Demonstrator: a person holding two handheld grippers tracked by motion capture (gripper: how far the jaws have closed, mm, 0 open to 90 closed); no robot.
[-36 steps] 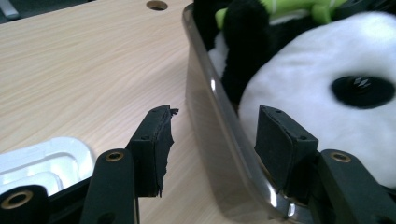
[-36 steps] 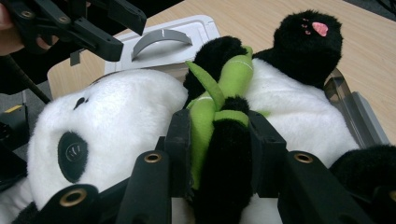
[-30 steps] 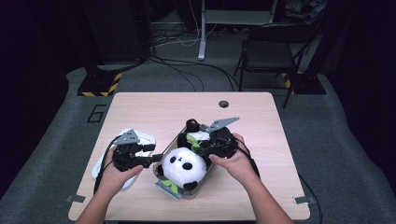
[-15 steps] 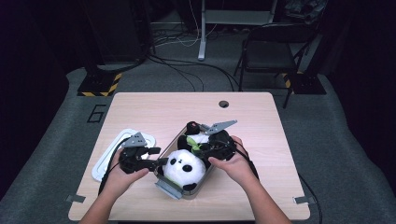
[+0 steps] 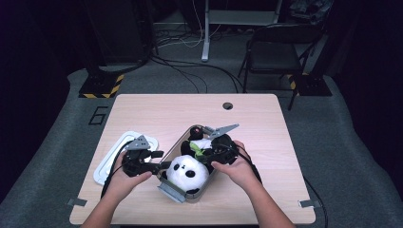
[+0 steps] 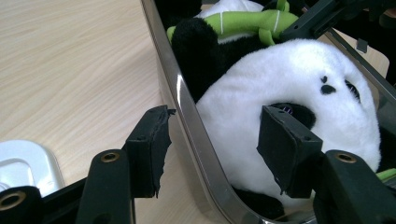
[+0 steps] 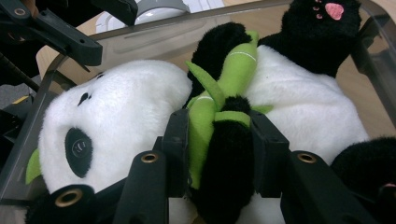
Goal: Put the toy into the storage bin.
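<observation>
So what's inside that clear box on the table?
A plush panda lies in the clear box, holding a green bamboo stalk. The right gripper pinches its black arm. Anything underneath the panda is covered.

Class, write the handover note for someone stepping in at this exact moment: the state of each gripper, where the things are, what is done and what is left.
Left gripper: open, jaws astride the near rim of the clear box, one outside it, one against the head of the panda toy.
Right gripper: shut on the panda's black arm and green bamboo stalk.
The panda lies inside the box, mid-table; its head bulges above the rim. The white lid lies flat on the table to the left.
Done: toy is in the box.
Left, probably: tuck the head down, release, fit the lid.
</observation>
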